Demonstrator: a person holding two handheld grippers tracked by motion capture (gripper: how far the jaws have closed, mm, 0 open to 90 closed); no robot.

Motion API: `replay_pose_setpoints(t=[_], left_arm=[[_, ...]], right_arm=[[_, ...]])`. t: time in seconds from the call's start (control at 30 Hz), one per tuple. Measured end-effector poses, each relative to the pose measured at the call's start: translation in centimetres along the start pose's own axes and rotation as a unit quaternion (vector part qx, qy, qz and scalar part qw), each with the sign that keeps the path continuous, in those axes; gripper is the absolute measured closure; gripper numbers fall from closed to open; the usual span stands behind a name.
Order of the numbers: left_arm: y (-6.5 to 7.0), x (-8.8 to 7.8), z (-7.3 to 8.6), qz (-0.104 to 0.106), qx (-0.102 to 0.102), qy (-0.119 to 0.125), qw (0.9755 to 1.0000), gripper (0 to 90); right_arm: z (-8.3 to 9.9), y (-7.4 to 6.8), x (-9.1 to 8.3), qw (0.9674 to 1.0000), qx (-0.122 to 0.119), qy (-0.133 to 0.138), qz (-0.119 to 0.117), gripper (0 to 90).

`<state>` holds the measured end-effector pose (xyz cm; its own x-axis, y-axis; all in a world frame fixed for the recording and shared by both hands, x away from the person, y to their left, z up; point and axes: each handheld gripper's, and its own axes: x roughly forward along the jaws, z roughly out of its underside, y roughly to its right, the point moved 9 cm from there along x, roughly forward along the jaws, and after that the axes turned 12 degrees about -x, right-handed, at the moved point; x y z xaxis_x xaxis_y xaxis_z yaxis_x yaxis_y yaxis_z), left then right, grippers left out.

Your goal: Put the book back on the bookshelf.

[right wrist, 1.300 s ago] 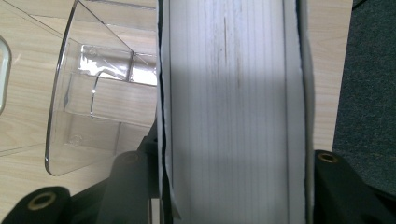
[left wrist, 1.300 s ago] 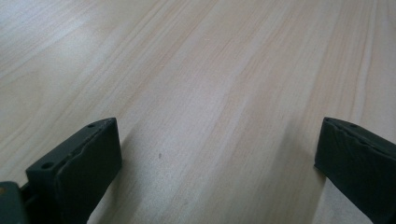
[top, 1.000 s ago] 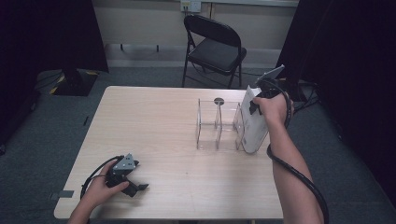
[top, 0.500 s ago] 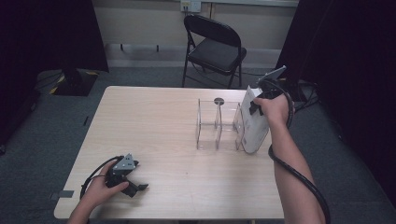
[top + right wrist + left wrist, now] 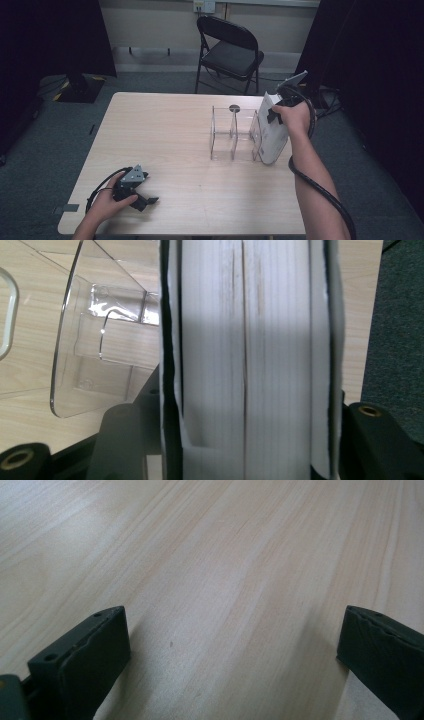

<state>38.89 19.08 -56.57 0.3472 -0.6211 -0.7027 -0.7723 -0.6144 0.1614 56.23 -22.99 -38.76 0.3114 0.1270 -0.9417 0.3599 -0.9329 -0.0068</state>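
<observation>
Standing on end, the white book (image 5: 272, 131) tilts, pinched by right tongs (image 5: 278, 113).

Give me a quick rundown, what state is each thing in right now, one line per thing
Left gripper: open, holding nothing, resting low on the table.
Right gripper: shut on the white book.
White book: upright, tilted, at the rack's right end.
Clear rack: standing, slots empty.
Folding chair: unfolded, unoccupied.

Dim room, soft overhead light on table (image 5: 180, 135), dark edges, blurred close-up gripper views
</observation>
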Motion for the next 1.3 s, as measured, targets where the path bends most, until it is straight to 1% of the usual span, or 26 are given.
replay_pose_setpoints(t=[0.1, 0.23, 0.63, 0.7, 0.77, 0.93, 0.97, 1.0, 1.13, 1.2, 1.23, 1.3], left_arm=[[0.0, 0.0, 0.0, 0.0, 0.0, 0.0, 1.0, 0.0], [0.0, 0.0, 0.0, 0.0, 0.001, -0.001, 1.0, 0.0], [0.0, 0.0, 0.0, 0.0, -0.001, 0.001, 1.0, 0.0], [0.0, 0.0, 0.0, 0.0, -0.001, 0.001, 1.0, 0.0], [0.0, 0.0, 0.0, 0.0, -0.001, 0.001, 1.0, 0.0], [0.0, 0.0, 0.0, -0.003, -0.001, 0.001, 1.0, 0.0], [0.0, 0.0, 0.0, 0.0, -0.001, 0.001, 1.0, 0.0], [0.0, 0.0, 0.0, -0.003, -0.001, 0.001, 1.0, 0.0], [0.0, 0.0, 0.0, 0.0, -0.001, 0.001, 1.0, 0.0], [0.0, 0.0, 0.0, -0.002, -0.001, 0.001, 1.0, 0.0], [0.0, 0.0, 0.0, 0.0, -0.001, 0.001, 1.0, 0.0], [0.0, 0.0, 0.0, 0.0, -0.001, 0.001, 1.0, 0.0]], right_arm=[[0.1, -0.1, 0.0, 1.0, -0.005, -0.002, -0.002, 40.9], [0.3, -0.2, -0.1, 1.0, -0.006, -0.005, -0.002, 40.3], [0.7, -0.3, -0.2, 0.9999, -0.013, -0.002, -0.005, 39.2], [0.8, -0.4, -0.2, 0.9999, -0.013, -0.002, -0.008, 37.5], [0.9, -0.4, -0.2, 0.9999, -0.014, -0.004, -0.005, 37.4], [1.1, -0.4, -0.2, 0.9998, -0.015, -0.008, -0.008, 35.5], [1.2, -0.4, -0.2, 0.9998, -0.015, -0.008, -0.008, 35.1], [1.2, -0.5, -0.2, 0.9998, -0.016, -0.01, -0.008, 34.8], [1.4, -0.7, -0.2, 0.9997, -0.021, -0.013, -0.01, 33.0], [1.4, -0.7, -0.3, 0.9997, -0.019, -0.011, -0.009, 32.2], [1.4, -0.6, -0.3, 0.9997, -0.021, -0.01, -0.007, 31.9], [1.5, -0.6, -0.3, 0.9996, -0.023, -0.013, -0.006, 31.3]])
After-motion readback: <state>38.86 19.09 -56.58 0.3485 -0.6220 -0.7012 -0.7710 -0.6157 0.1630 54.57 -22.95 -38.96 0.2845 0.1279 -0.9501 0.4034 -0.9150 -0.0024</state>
